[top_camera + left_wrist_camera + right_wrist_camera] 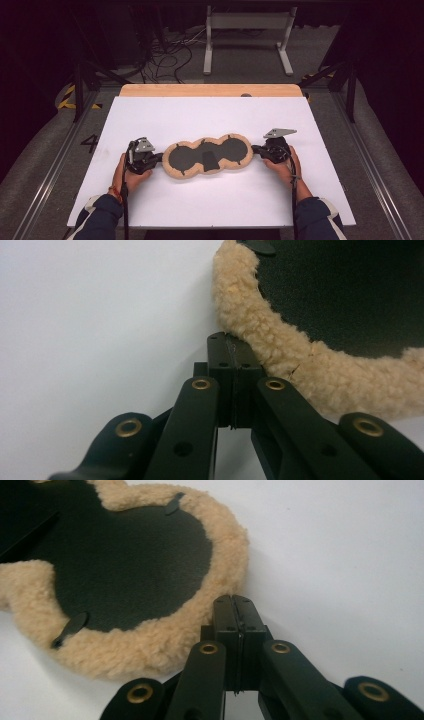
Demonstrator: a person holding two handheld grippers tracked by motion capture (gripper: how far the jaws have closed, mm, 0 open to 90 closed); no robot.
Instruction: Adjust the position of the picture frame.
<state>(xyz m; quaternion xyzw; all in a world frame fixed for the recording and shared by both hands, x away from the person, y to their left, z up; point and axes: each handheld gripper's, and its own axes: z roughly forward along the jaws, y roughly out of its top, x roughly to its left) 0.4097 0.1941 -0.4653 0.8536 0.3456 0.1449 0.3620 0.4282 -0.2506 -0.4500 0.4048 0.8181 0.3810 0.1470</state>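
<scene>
A peanut-shaped pad (pixel 209 156), black in the middle with a tan fleece rim, lies flat on the white table top (pixel 210 120). My left gripper (pixel 161 158) sits at the pad's left end, jaws shut, with a hand behind it. In the left gripper view the shut tips (pixel 231 340) touch the fleece rim (pixel 260 335), and nothing shows between them. My right gripper (pixel 255 149) sits at the pad's right end, also shut. In the right gripper view its tips (pixel 235 600) rest just beside the fleece rim (pixel 220 580), on the white surface.
Small black tabs (pixel 70 628) lie across the pad's fleece edge. A wooden strip (pixel 210 90) runs along the table's far edge. Beyond it, on the floor, stand a white metal frame (pixel 248 22) and loose cables (pixel 167 55). Metal rails (pixel 372 165) flank the table.
</scene>
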